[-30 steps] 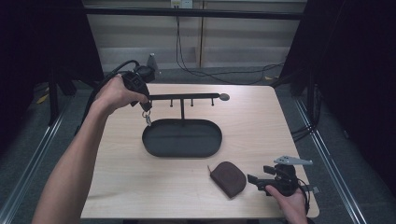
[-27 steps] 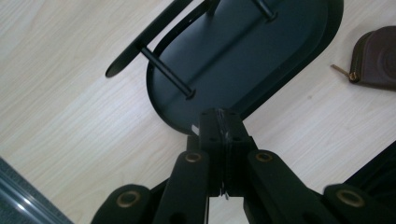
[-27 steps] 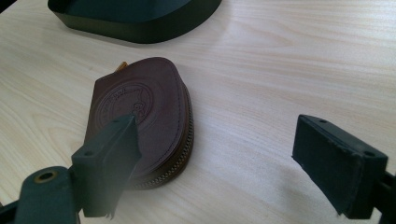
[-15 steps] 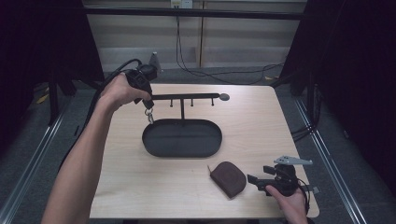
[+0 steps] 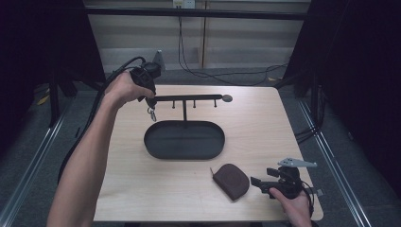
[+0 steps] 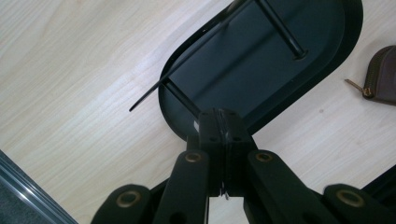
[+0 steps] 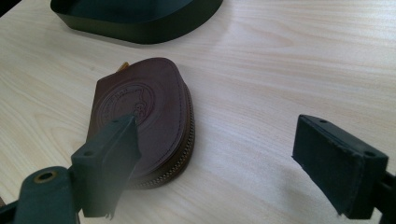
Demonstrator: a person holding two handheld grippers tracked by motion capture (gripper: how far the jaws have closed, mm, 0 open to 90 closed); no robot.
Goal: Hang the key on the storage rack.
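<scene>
A small metal clasp [image 5: 152, 113] with a ring is held pinched in the left gripper [image 5: 150, 105], whose jaws are pressed together on it, just beside the far-left end of the hanger bar [image 5: 189, 98]. The bar is carried by a thin post [image 5: 184, 112] rising out of the black oval tray [image 5: 156, 149], which stands in the middle of the desk [image 5: 246, 127], nearer its far edge. In the left gripper view a sliver of metal is seen between the closed jaws, above the tray's end.

The step in hand is judged to be hanging the clasp on one of the bar's short pegs [image 5: 173, 103]. Several things could go wrong from here. The clasp is small and gripped by a thin edge, so it could be twisted or lost from the jaws if it is knocked against the bar. The stand is slim and tall, so a sideways push on the bar's end could tip it or slide the tray across the desk. If the jaws are opened before the ring is seated over a peg, the clasp would be dropped into the tray or onto the desk.

Nothing is seen lying in the tray apart from the post's foot. The brown zipped pouch [image 5: 231, 180] lies shut near the desk's near edge, towards the near-right corner; what is inside cannot be told. The right gripper [image 7: 233, 163] rests just beside the pouch with its jaws spread wide and nothing between them
</scene>
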